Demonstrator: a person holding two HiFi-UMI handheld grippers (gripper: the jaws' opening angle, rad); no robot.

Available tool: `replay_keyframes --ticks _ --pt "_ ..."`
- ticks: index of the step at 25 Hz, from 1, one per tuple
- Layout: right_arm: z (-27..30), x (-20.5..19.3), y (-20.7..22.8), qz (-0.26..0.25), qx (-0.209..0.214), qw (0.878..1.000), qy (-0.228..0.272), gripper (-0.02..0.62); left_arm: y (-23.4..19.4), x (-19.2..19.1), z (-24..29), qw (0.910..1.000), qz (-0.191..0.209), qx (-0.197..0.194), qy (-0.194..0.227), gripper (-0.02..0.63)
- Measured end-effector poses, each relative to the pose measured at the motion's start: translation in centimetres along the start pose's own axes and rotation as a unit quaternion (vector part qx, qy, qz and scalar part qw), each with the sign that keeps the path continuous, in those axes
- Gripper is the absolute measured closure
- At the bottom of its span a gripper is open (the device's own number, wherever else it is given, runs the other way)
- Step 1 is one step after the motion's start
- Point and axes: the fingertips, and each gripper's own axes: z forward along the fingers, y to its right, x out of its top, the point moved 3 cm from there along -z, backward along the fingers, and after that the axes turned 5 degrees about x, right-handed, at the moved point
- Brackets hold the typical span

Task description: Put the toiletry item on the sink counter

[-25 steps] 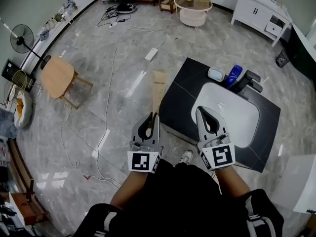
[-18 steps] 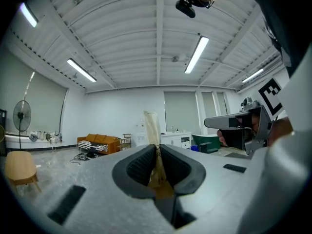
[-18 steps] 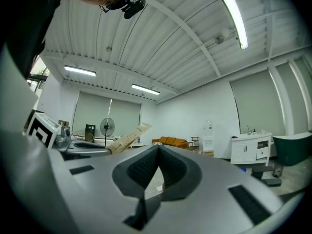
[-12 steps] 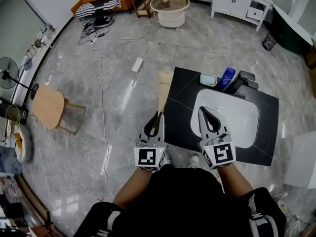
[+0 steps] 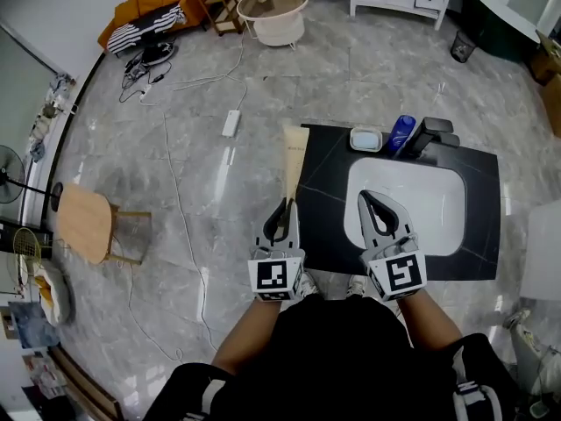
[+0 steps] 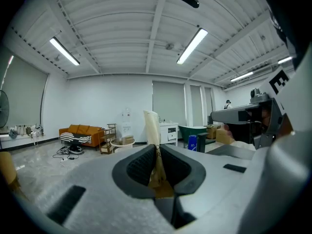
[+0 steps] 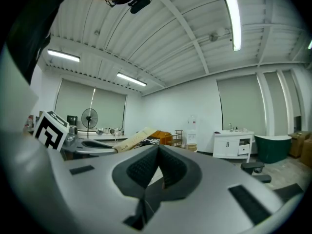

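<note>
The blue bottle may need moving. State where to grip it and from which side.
Grip the blue bottle around its upper body, coming from the basin side. It stands upright at the back, with the white dish left and the faucet on its right, so the front is likely freest.

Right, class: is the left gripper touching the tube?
Touching. In the left gripper view, the left gripper has both pads pressed on the lower end of the tube.

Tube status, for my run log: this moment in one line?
left gripper: shut on tube | right gripper: shut, empty | tube: not yet on counter
</note>
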Motion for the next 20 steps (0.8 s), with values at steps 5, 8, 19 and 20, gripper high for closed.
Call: replay_keyframes --ticks 5,8,19,20 --pt "0.3 -1.5 0.3 0.002 -0.004 1.0 -0.02 0.591 0.1 -2.8 1.6 0.999 0.006 -0.022 -0.039 0.563" --pt "0.1 -2.6 0.6 0.008 -0.008 0.999 -0.041 0.591 0.5 -4.8 2.3 0.9975 0.002 -0.035 -0.061 0.563" --pt "-0.9 -4.7 1.4 0.027 -0.02 0.996 -0.079 0.591 1.9 -13.5 5.6 0.9877 -0.004 -0.045 -0.15 0.563" --pt "-1.0 -4.9 1.6 0.027 -0.021 0.996 -0.081 0.59 1.9 -14.5 5.8 0.986 -0.005 -0.043 -0.161 0.563"
